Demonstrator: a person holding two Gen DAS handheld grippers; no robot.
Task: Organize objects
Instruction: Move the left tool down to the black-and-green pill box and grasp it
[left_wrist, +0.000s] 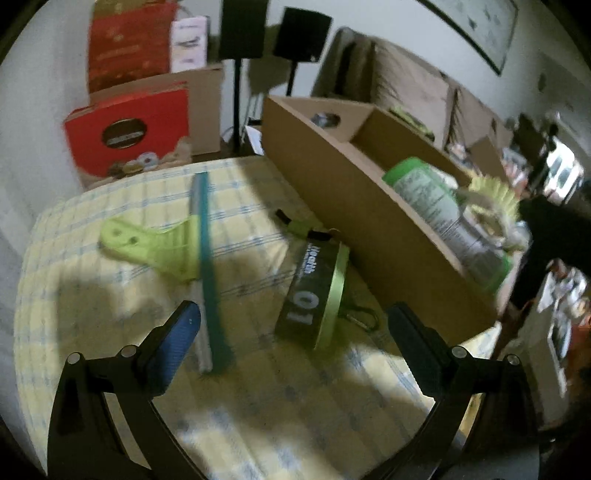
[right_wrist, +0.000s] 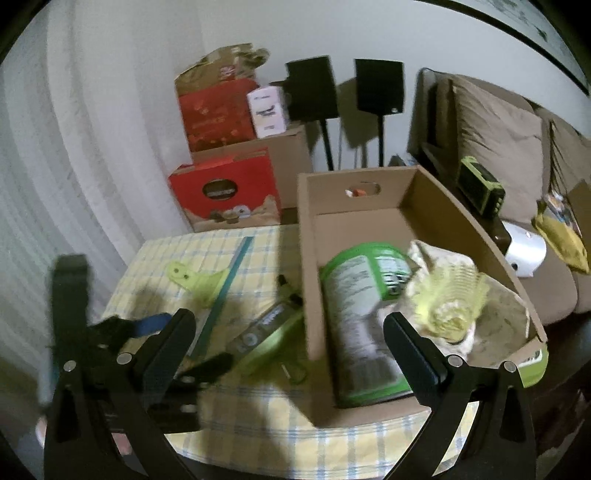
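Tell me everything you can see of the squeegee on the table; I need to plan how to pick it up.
The squeegee lies flat on the checked tablecloth, outside the cardboard box. It has a lime green plastic handle with small holes near its free end, widening into a head that carries a long teal blade beside a pale strip. Nothing grips it: the left gripper hangs open above the table, with one finger close to the blade's near end. Whether they touch cannot be told; the picture is blurred.

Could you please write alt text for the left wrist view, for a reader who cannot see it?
The open left gripper hovers over a checked tablecloth holding a green squeegee and a round tin marked 01, beside a cardboard box containing a green-capped bottle.
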